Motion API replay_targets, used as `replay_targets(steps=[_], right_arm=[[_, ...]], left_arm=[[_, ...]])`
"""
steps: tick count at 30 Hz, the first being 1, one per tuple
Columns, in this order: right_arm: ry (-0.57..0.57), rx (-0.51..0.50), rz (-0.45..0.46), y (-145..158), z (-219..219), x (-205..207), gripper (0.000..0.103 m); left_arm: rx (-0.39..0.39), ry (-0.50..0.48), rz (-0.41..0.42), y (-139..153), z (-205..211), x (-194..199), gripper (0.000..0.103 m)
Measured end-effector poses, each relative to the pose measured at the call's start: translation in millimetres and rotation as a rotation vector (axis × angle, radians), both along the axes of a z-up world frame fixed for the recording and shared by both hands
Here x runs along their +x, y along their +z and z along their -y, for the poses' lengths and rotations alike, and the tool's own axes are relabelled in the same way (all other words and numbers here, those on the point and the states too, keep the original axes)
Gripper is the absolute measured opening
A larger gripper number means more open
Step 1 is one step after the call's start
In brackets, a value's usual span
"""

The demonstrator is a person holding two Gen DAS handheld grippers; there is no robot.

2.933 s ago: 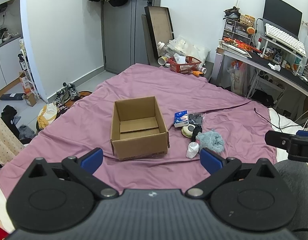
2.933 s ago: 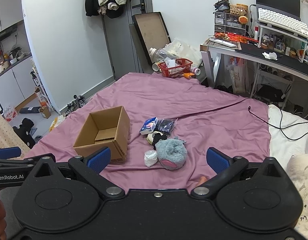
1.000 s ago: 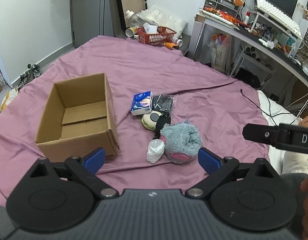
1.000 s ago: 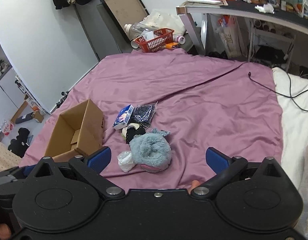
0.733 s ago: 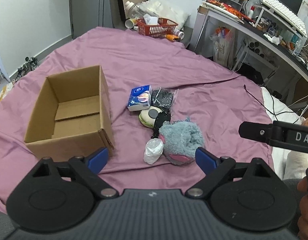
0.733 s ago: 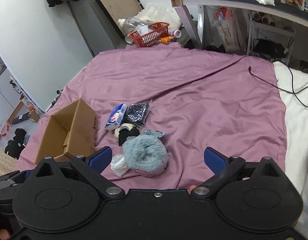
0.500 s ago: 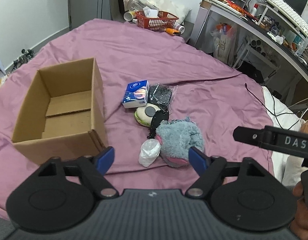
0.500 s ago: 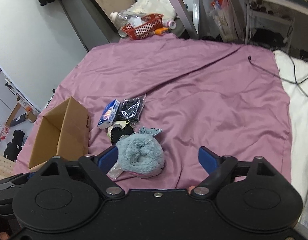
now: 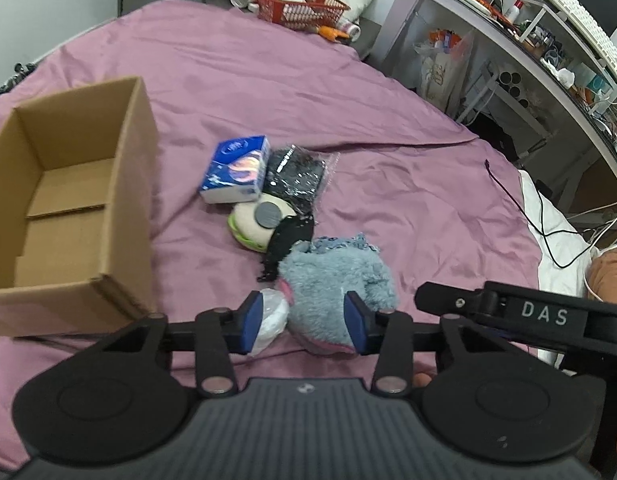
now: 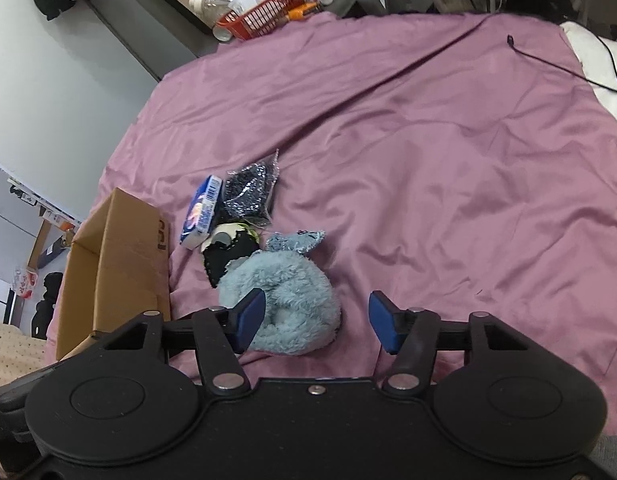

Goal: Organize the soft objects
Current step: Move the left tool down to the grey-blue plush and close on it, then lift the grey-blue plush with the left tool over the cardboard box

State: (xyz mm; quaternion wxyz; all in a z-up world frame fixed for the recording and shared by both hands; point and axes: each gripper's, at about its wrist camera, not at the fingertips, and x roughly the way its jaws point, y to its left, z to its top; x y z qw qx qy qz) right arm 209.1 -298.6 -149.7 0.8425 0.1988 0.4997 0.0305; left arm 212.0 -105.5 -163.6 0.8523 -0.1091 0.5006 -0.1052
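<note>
A fluffy blue-grey plush toy [image 9: 334, 280] [image 10: 286, 304] lies on the purple bedspread [image 9: 308, 92]. Beside it lie a white plastic wad [image 9: 273, 322], a black cloth [image 9: 286, 240], a cream pad with a grey disc [image 9: 258, 220], a black bag in clear wrap [image 9: 296, 172] and a blue tissue pack [image 9: 236, 174]. An open cardboard box [image 9: 72, 208] [image 10: 116, 264] stands to the left. My left gripper [image 9: 304, 326] is open, its jaws either side of the plush's near end. My right gripper [image 10: 316, 326] is open just above the plush's right part.
A red basket [image 9: 302, 6] and bottles stand past the bed's far edge. A cluttered desk [image 9: 548, 40] runs along the right. A black cable [image 9: 520, 204] trails over the bedspread onto white bedding at right.
Both grippers have moved forward and down toward the pile. Their jaws have narrowed. The left jaws now flank the plush toy.
</note>
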Motion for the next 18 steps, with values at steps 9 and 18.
replay_targets(steps=[9,18], right_arm=[[-0.035,-0.002,-0.042,-14.4,4.2,12.3,0.056],[-0.080,0.096,-0.115,-35.8,16.2,23.5,0.053]], left_arm=[[-0.016,-0.037,-0.076,-32.6,17.4,18.0,0.042],[-0.006,-0.029,-0.048,-42.8,21.5,28.7,0.030]])
